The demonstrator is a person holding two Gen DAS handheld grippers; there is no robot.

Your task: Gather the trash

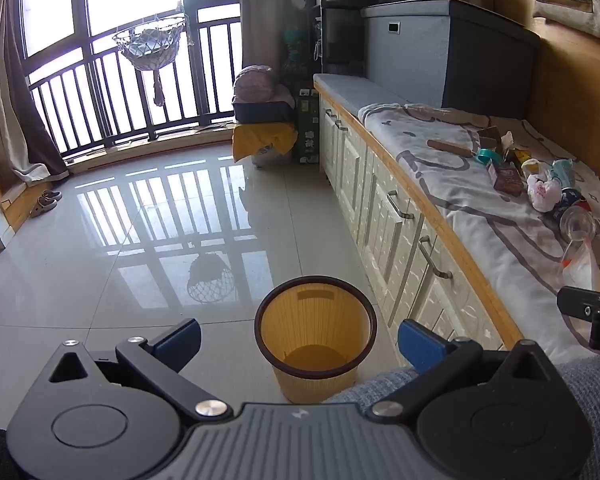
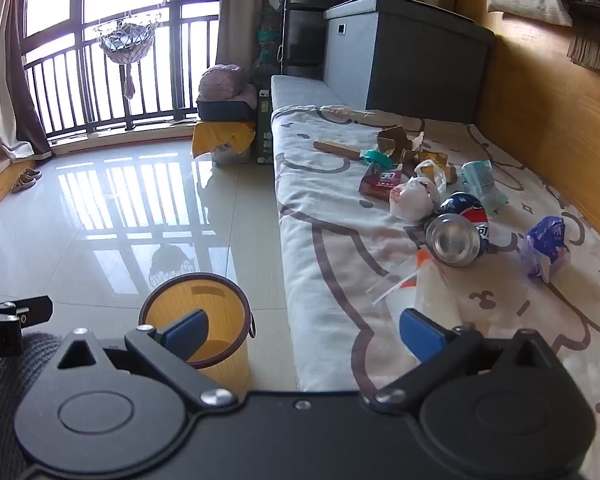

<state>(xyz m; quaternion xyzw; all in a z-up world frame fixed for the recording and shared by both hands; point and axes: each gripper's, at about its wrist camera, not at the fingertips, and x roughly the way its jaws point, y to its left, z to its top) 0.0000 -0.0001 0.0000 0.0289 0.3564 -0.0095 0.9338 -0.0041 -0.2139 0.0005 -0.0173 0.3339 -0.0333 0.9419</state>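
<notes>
Left gripper [image 1: 299,342] fingers wide, empty, above the round yellow plastic bin [image 1: 315,330]. Right gripper [image 2: 303,332] fingers wide, empty, near a crushed blue-and-silver can [image 2: 458,234].

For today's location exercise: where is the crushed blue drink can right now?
In the right wrist view, the crushed blue drink can lies on the printed bench cover, right of centre, beside the white plastic bag.

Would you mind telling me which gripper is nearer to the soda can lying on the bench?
Right. The right gripper hovers open over the bench edge just short of the soda can; the left gripper hangs open over the yellow bin on the floor.
</notes>
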